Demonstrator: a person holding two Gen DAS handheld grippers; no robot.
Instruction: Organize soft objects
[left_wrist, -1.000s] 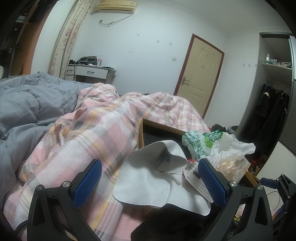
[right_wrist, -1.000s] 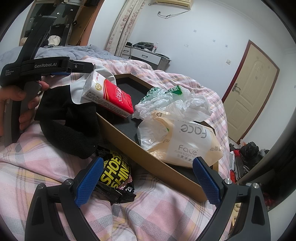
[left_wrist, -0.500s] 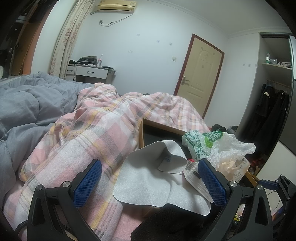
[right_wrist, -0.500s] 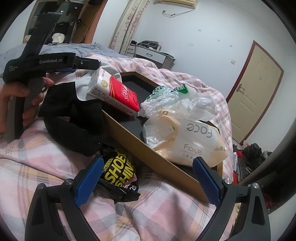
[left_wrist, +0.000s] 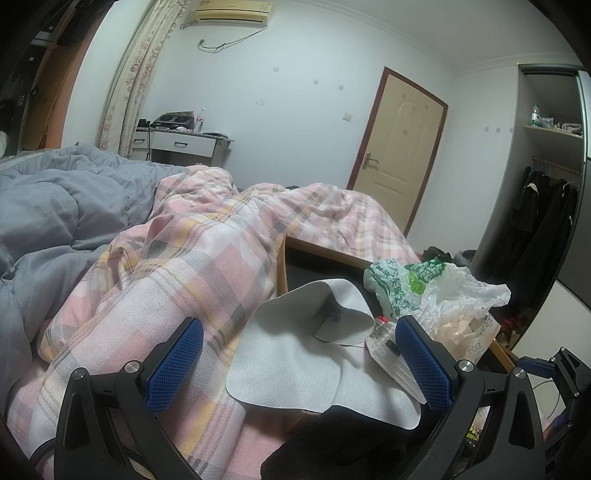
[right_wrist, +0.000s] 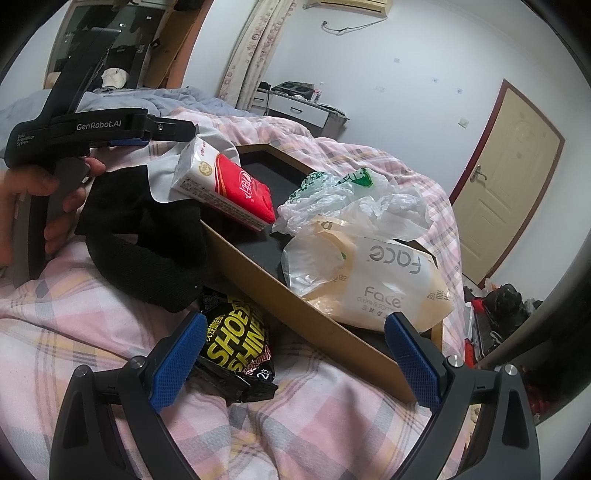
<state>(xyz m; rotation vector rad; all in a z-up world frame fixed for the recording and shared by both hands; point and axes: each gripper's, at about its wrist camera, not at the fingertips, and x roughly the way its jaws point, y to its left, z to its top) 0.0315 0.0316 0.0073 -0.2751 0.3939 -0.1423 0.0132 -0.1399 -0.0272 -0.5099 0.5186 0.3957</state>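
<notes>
Since a second ago the right gripper (right_wrist: 295, 363) has eased slightly back and to the right, so the tray (right_wrist: 325, 321) and everything around it sit a little further right and lower in its view; the left gripper (left_wrist: 299, 363) has not shifted. Both grippers have their jaws spread wide with nothing between the pads.

The shallow brown tray lies on the pink plaid blanket (right_wrist: 92, 317), its long axis running from near right to far left in the right wrist view. Inside it at the near end rests a pale tissue pack (right_wrist: 384, 284) marked "Face", with a crumpled plastic bag (right_wrist: 347, 199) just behind it. A red and white tissue pack (right_wrist: 225, 184) is propped tilted on the tray's left rim, its long axis pointing down towards the tray's middle. A grey cloth (left_wrist: 295, 354) drapes over that rim, one edge curled up. A black sock (right_wrist: 147, 251) lies bent on the blanket, touching the tray's outer wall. A black shoe-shine packet (right_wrist: 236, 350) lies beside the right gripper's left finger (right_wrist: 179, 363). A hand (right_wrist: 33, 206) grasps the left gripper's handle.
</notes>
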